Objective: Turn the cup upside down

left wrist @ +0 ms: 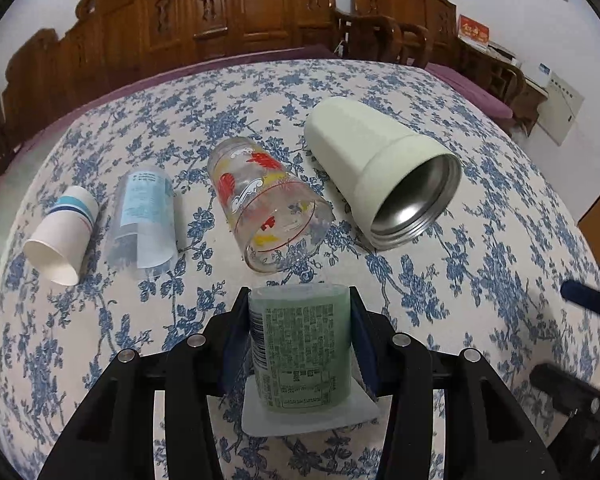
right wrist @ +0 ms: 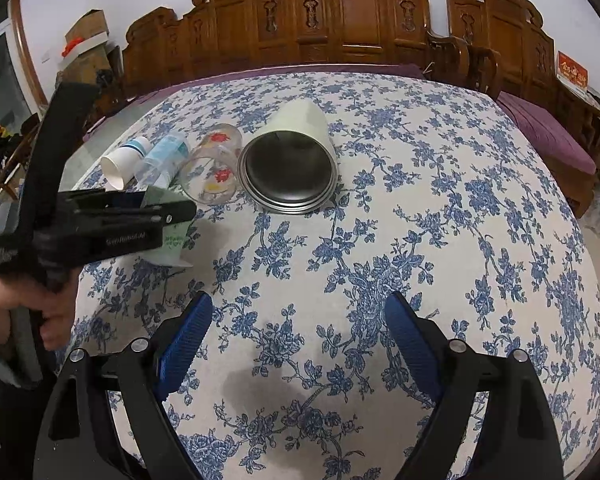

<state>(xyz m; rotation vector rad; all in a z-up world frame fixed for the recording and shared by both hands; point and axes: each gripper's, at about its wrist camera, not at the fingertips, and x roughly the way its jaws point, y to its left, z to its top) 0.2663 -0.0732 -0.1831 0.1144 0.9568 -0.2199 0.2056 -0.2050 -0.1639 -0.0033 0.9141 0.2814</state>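
A: What does the left gripper (left wrist: 300,332) hold?

B: Its jaws pinch a green cup (left wrist: 300,344), one blue pad on either side of the printed label. The cup stands with its wide white rim down on the floral worktop (left wrist: 480,240), closed end up. From the right wrist view, the same gripper (right wrist: 156,216) comes in from the left with a bare hand (right wrist: 16,304) on its handle, and the cup (right wrist: 172,240) shows only in part behind the black frame.

A: And the right gripper (right wrist: 300,340)?

B: Its jaws are spread wide with nothing between them, hovering over bare cloth nearer the camera, well apart from the cups. One blue finger (right wrist: 184,344) shows its ribbed pad.

A: What else lies on the worktop?

B: Four vessels in a row beyond the green cup, all on their sides with their mouths toward the camera. From the left: a paper cup (left wrist: 64,232) with blue bands, a clear plastic cup (left wrist: 144,220) with a pale blue label just beside it, a glass (left wrist: 268,204) printed in red and yellow, and a large cream tumbler (left wrist: 380,172) with a steel interior. The glass lies between the plastic cup and the tumbler.

A: The setting?

B: Carved wooden furniture (left wrist: 236,12) lines the wall behind the worktop, and a purple cloth (right wrist: 548,140) shows past its edge.
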